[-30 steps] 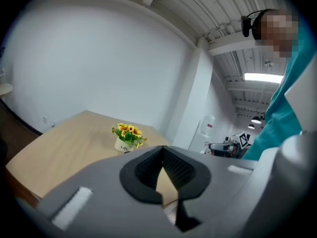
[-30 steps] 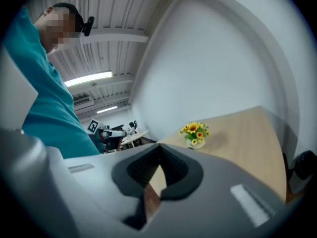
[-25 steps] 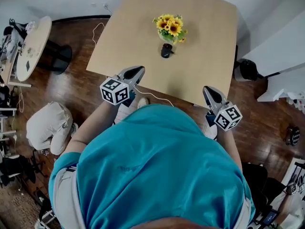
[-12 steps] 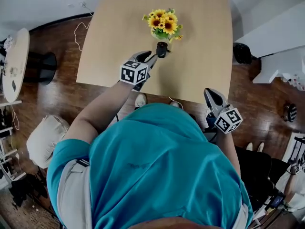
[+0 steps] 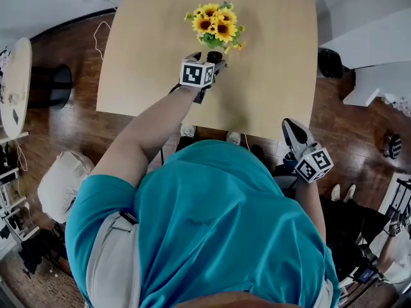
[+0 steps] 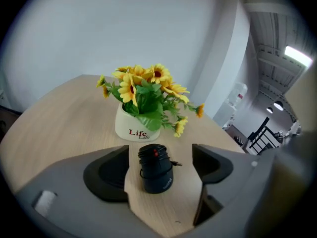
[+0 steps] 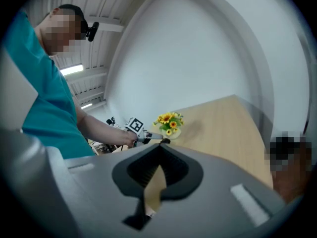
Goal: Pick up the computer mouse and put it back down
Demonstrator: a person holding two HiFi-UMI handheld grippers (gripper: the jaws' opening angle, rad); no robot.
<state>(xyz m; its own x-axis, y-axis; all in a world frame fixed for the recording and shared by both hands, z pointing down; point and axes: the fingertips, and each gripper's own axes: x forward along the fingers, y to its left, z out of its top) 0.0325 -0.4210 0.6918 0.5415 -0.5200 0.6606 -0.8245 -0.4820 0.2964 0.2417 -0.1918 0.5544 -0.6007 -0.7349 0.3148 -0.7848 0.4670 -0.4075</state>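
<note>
Left gripper view: left gripper [image 6: 161,150] angled down, jaws just opening astride mouse [image 6: 155,175]; right gripper [image 7: 161,148] closed.

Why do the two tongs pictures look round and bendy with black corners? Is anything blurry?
Left gripper view: a wide lens bends the table and darkens the corners; the mouse is sharp, a ceiling lamp glares. Right gripper view: same bending; the blocky patches were added afterwards to hide faces. Head view: soft even light, edges curved, no strong shadows.
</note>
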